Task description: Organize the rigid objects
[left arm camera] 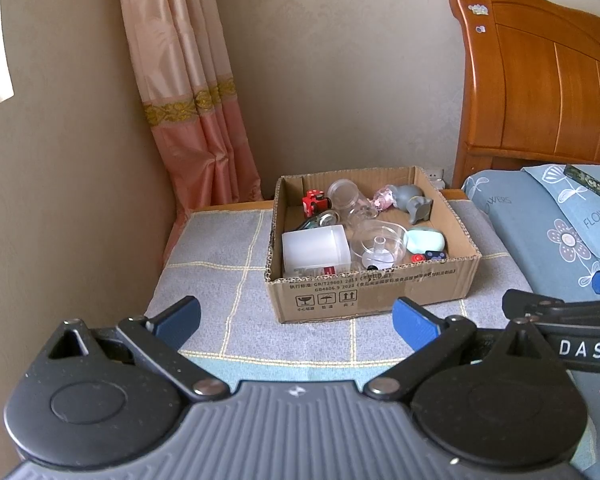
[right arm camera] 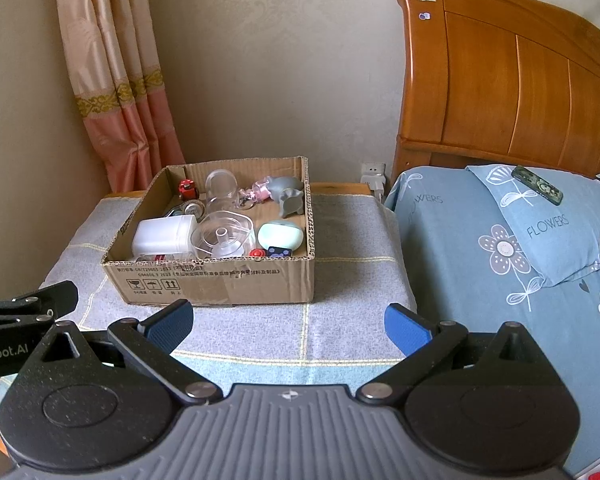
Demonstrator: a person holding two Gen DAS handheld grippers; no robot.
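An open cardboard box (left arm camera: 372, 294) (right arm camera: 216, 280) stands on a cloth-covered bedside table (left arm camera: 216, 280) (right arm camera: 352, 280). Inside lie a white plastic tub (left arm camera: 315, 246) (right arm camera: 163, 236), a clear round dish (left arm camera: 378, 244) (right arm camera: 225, 234), a clear jar (left arm camera: 346, 194) (right arm camera: 220, 186), a red toy (left arm camera: 313, 201) (right arm camera: 187, 189), a grey elephant figure (left arm camera: 416, 202) (right arm camera: 290, 196) and a mint case (left arm camera: 426, 240) (right arm camera: 280, 234). My left gripper (left arm camera: 296, 320) hangs open in front of the box, empty. My right gripper (right arm camera: 288, 322) is open too, near the box's front right, holding nothing.
A bed with blue flowered pillows (right arm camera: 540, 232) (left arm camera: 560, 220) and a wooden headboard (right arm camera: 520, 80) adjoins the table on the right. A phone-like case (right arm camera: 536, 184) (left arm camera: 585, 180) rests on the pillow. A pink curtain (left arm camera: 196, 120) hangs at the back left; a wall socket (right arm camera: 374, 174) sits behind.
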